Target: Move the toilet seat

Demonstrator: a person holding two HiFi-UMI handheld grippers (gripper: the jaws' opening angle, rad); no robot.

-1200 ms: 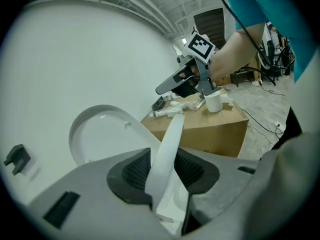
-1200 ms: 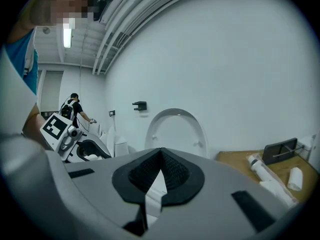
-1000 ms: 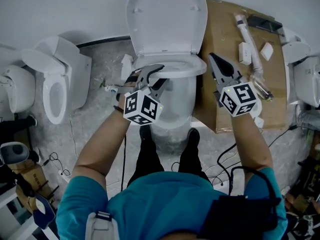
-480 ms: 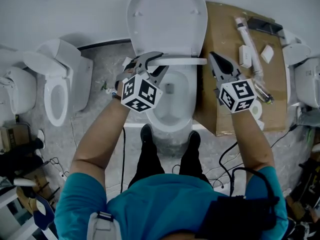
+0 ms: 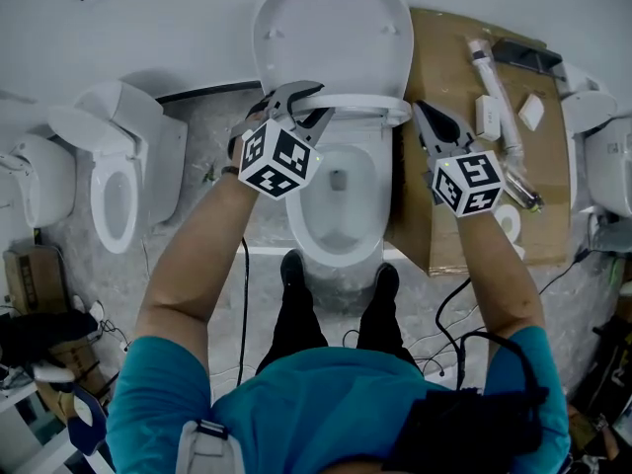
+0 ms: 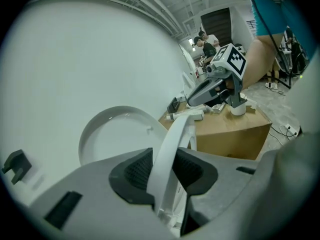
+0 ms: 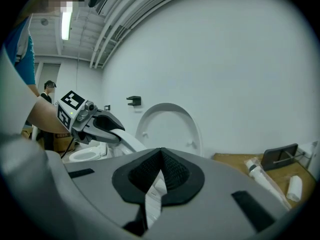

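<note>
Toilet seat (image 5: 360,105): lifted clear of bowl (image 5: 336,205), standing part-way up. Head view shows it nearly edge-on, as a thin white band across the bowl's back end. Its L rim runs straight between the jaws of the L gripper (image 5: 301,102). Its R end is just beside the R gripper (image 5: 423,115); can't tell if they touch.

L gripper: clamped on the seat's L rim. L gripper view shows both dark ribbed pads (image 6: 137,171) pressed to the white band, one per face, jaws about half apart. Jaws have just been closing, w/ seat between them.

R gripper: jaws drawn together, tips meeting, nothing gripped. It sits over the edge of the cardboard box (image 5: 444,47), R of the bowl. Thru the slit below the tips, R gripper view shows only a bit of white.

Seat look: plain white plastic, oval ring w/ open centre, smooth and glossy. Lid (image 5: 331,28) is upright behind it, near the wall; L gripper view shows a gap between seat and lid. Bowl interior fully exposed below.
</note>
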